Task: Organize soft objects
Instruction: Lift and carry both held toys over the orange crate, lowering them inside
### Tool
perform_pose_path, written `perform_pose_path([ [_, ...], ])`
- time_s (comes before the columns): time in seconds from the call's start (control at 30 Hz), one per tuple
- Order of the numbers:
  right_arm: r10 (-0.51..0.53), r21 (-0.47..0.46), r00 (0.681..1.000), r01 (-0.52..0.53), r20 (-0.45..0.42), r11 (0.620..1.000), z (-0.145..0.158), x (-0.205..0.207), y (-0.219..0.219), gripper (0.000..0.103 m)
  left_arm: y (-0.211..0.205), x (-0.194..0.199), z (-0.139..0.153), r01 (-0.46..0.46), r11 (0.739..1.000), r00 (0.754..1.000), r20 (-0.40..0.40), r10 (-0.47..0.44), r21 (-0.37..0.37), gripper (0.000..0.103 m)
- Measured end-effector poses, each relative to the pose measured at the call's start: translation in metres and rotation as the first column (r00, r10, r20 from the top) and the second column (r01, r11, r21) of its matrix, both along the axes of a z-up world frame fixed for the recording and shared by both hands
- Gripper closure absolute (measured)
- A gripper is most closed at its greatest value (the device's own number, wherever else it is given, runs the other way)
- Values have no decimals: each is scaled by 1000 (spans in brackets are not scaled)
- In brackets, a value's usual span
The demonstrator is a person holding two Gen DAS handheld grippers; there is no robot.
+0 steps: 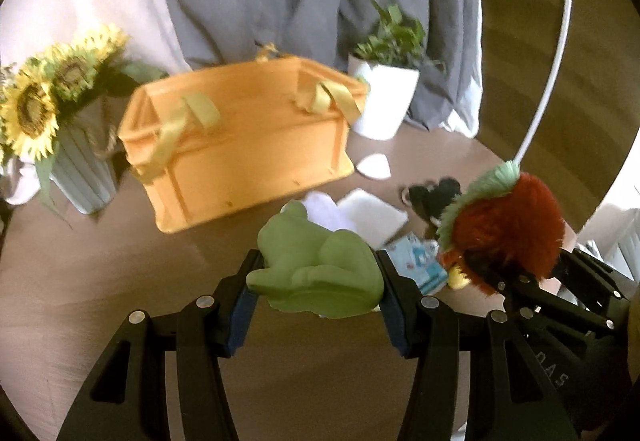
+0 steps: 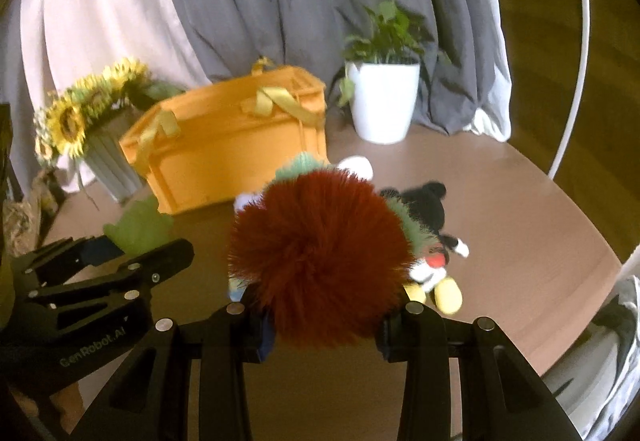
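Green frog toy: soft, pinched between the blue-padded fingers of the left gripper, held above the brown table.

Left wrist view. Orange crate with yellow ribbon handles stands behind the frog on the table; sunflowers in a ribbed grey vase to its left, potted plant in a white pot to its right. Between frog and crate lie white soft pieces and a light-blue printed item, its print too blurred to read. The right gripper enters from the right, clamped on a red fuzzy plush with green fringe. Partial letters "DAS" show on its body.

Right wrist view. The red fuzzy plush fills the centre, squeezed in the right gripper. Only here: a black-and-white mouse doll with yellow feet lies fully visible on the table, and "GenRobot.AI" reads on the left gripper body. The frog shows only as a green blur.
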State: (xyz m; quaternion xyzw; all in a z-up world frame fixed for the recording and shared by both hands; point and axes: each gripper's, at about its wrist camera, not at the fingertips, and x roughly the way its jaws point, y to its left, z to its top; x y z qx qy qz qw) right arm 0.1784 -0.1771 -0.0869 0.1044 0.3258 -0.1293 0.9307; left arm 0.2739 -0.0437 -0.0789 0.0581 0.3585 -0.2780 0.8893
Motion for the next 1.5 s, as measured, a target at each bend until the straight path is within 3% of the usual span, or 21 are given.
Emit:
perform_pose_path([
  [0.2,53,6,997,-53,55,999,21,19,-4,64,6,9,20,-81,996,995,49,82,-24,49],
  [0.4,159,16,981,-162,110,987,40,46,-13,64,5,23,37,-205,978,976,72,207,-41,49],
  [0.83,403,42,896,-417,187,908,64,111,-38,64,-10,49,66,-419,905,895,134,426,-73,49],
  [1.03,445,50,873,-463,200,885,73,134,-45,64,-14,67,76,-423,903,888,161,431,-79,49],
  [1.3,407,43,888,-424,214,905,82,158,-41,64,-12,94,87,-407,911,884,219,412,-71,49],
  [1.5,386,13,899,-397,209,918,84,185,-35,64,-8,125,91,-395,917,891,219,398,-61,49],
])
